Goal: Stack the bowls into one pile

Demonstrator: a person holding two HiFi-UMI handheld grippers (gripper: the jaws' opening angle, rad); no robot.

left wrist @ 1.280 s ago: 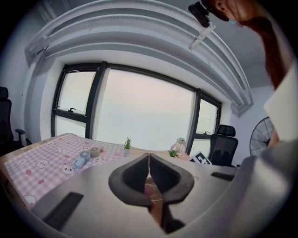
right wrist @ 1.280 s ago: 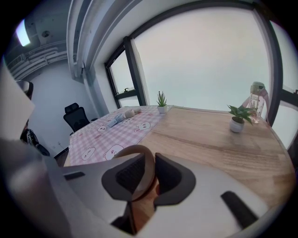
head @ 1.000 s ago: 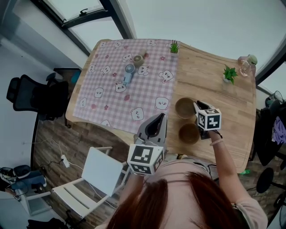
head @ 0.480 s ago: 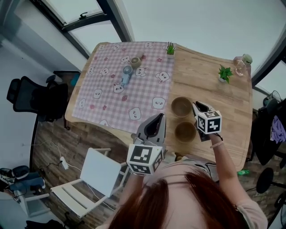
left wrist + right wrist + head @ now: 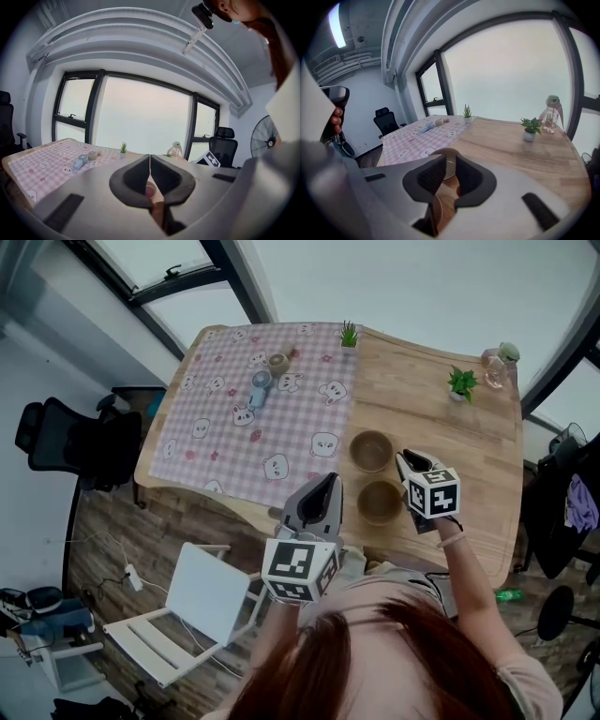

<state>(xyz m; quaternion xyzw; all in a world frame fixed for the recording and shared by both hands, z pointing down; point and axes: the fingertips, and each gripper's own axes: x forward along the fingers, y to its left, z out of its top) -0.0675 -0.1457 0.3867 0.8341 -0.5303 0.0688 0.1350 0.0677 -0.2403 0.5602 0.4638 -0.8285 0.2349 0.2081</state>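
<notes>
Two brown bowls stand apart on a wooden worktop (image 5: 459,442), right of centre in the overhead picture. A far bowl (image 5: 371,450) sits just beside the edge of a pink checked cloth (image 5: 234,437). A near bowl (image 5: 381,501) sits below it in the frame, close to the worktop's front edge. Nothing has been stacked yet. The right gripper (image 5: 410,468) is held just right of the two bowls. Its jaws are parted by a narrow gap with nothing between them, and the far bowl (image 5: 449,164) is seen through that gap. The left gripper (image 5: 322,498) is held to the lower left of the bowls, with its jaws pressed together and empty. The bowls are judged rigid, fairly light and smooth, so a slip is possible. A hold is best taken across the rim wall, one jaw inside and one outside, with the bowl kept level.
</notes>
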